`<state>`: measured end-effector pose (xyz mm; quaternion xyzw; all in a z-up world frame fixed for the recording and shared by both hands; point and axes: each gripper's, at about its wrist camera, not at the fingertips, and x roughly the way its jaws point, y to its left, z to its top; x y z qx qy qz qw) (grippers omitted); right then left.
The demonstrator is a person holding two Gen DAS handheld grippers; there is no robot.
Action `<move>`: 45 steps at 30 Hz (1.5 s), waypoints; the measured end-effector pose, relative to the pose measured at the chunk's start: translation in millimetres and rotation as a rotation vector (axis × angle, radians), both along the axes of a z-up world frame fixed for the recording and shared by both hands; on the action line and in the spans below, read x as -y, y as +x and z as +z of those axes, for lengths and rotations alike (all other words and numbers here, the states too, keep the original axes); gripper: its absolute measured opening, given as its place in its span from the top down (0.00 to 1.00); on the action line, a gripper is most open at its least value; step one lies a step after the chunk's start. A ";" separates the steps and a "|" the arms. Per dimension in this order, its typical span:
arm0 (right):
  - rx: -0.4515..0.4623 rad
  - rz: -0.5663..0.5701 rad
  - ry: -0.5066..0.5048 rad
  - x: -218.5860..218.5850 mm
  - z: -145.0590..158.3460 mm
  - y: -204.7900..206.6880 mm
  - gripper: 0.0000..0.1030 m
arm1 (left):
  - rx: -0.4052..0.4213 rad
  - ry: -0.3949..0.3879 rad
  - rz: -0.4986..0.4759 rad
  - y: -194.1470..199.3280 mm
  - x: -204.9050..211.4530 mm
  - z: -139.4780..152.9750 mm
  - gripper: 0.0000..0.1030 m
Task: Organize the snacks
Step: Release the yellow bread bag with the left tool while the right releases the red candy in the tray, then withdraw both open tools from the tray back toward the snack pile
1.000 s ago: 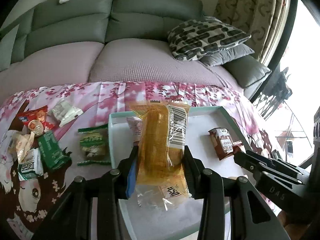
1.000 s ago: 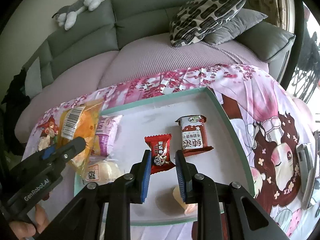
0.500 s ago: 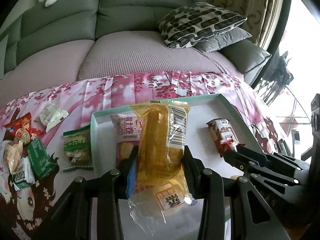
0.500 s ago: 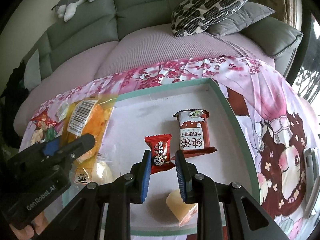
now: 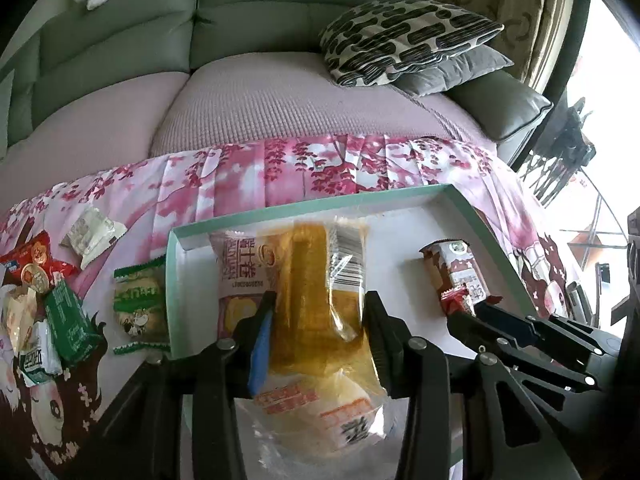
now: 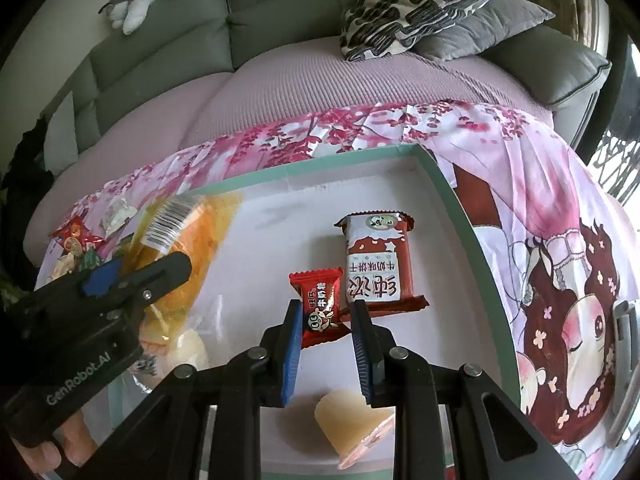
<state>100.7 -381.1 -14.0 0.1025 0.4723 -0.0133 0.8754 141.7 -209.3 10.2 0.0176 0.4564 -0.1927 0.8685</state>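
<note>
My left gripper [image 5: 316,312] is shut on a long yellow cake packet [image 5: 320,280] and holds it low over the left part of the green-rimmed white tray [image 5: 280,212]. A pink packet [image 5: 240,264] and a clear bun packet [image 5: 340,420] lie in the tray under it. My right gripper [image 6: 326,320] is open over the tray [image 6: 452,196], its fingers either side of a small red candy [image 6: 320,300]. A brown-and-white biscuit packet [image 6: 376,264] lies beside the candy and a jelly cup [image 6: 352,424] lies below the gripper. The left gripper [image 6: 132,280] shows in the right wrist view.
Several loose snacks lie on the pink cloth left of the tray: a green-edged packet [image 5: 138,304], a green box [image 5: 70,328], a red packet [image 5: 32,268], a white packet [image 5: 92,232]. A grey sofa with a patterned pillow [image 5: 404,36] stands behind.
My left gripper has come lower and forward over the tray with the yellow packet. My right gripper stays open around the red candy.
</note>
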 end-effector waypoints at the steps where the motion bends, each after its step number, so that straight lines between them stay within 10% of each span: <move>1: -0.003 0.000 0.002 -0.1 -0.6 0.1 0.74 | -0.004 0.001 0.008 -0.4 -0.8 -0.3 0.50; 20: -0.053 0.003 0.003 1.8 -10.2 -2.7 0.70 | -0.033 0.000 0.106 -17.2 -34.1 23.9 0.33; 31: -0.065 -0.010 -0.008 3.3 -10.7 -2.3 0.40 | -0.067 0.008 0.197 -12.0 -53.7 17.0 0.31; 33: -0.065 -0.011 -0.011 3.5 -10.9 -2.5 0.35 | -0.069 0.006 0.224 -10.6 -60.1 15.3 0.15; 45: -0.055 -0.025 0.007 4.7 -9.6 -4.3 0.02 | -0.109 0.053 0.363 -0.8 -93.9 -7.3 0.05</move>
